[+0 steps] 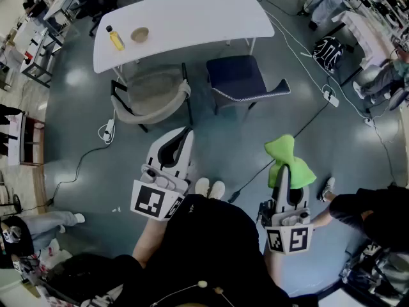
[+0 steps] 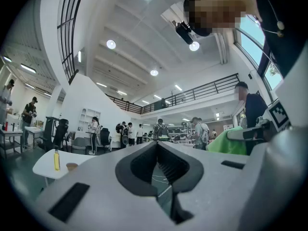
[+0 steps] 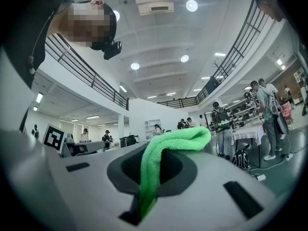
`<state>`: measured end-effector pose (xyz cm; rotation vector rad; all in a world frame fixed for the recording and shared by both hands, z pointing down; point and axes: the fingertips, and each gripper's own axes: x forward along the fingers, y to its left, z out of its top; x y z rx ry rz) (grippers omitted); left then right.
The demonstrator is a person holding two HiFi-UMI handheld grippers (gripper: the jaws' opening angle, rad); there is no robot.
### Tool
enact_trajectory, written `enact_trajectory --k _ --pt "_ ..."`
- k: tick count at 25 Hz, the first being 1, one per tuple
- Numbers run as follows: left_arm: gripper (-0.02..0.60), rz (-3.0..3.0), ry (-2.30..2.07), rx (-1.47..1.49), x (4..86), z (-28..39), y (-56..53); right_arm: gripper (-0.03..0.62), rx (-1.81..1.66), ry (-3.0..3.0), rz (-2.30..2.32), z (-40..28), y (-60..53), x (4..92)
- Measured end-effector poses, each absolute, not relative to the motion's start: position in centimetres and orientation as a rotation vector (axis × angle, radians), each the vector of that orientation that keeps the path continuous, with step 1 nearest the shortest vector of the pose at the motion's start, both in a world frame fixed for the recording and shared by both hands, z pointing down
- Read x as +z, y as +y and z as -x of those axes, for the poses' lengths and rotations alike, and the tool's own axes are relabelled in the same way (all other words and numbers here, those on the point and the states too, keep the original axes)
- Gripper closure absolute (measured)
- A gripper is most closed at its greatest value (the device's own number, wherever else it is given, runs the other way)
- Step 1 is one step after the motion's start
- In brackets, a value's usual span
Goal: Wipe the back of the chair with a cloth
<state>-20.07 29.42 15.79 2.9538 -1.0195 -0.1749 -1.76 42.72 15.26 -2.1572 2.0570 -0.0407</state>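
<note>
Two chairs stand at the white table (image 1: pixel 192 15): a beige one (image 1: pixel 153 94) on the left and a dark navy one (image 1: pixel 239 77) on the right, their backs toward me. My right gripper (image 1: pixel 283 169) is shut on a bright green cloth (image 1: pixel 289 153), which flops out over the jaws (image 3: pixel 166 146). It hangs over the floor, well short of the navy chair. My left gripper (image 1: pixel 184 133) is shut with nothing in it, a little short of the beige chair. Both gripper views look up at the ceiling; neither shows a chair.
A yellow bottle (image 1: pixel 115 38) and a small brown bowl (image 1: pixel 140 34) sit on the table's left end. Cables and a power strip (image 1: pixel 330 96) lie on the floor to the right. A striped bag (image 1: pixel 329 51) and a crouching person (image 1: pixel 374 210) are at the right.
</note>
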Motion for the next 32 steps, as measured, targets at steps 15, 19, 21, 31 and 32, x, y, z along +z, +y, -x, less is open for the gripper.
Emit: enact_trajectory --k 15,19,21,31,32 --pt "0.577 -2.947 -1.046 -0.180 15.8 21.2 29.8 0.576 -0.049 2.065 2.142 2.6 43.0 15.5" --pt "0.577 -2.944 -1.049 -0.182 15.8 21.1 29.9 0.576 -0.055 2.075 2.097 2.7 43.3 15.3" --pt "0.577 -2.943 -1.051 -0.183 15.8 21.0 30.0 0.576 -0.050 2.086 2.088 2.8 43.4 15.2" --pt "0.577 -2.960 -1.106 -0.137 16.1 20.3 30.7 0.576 -0.095 2.106 2.059 0.5 44.2 16.2" --pt "0.577 -2.959 -1.119 -0.129 16.1 20.4 30.8 0.574 -0.100 2.107 2.059 0.1 44.3 16.3"
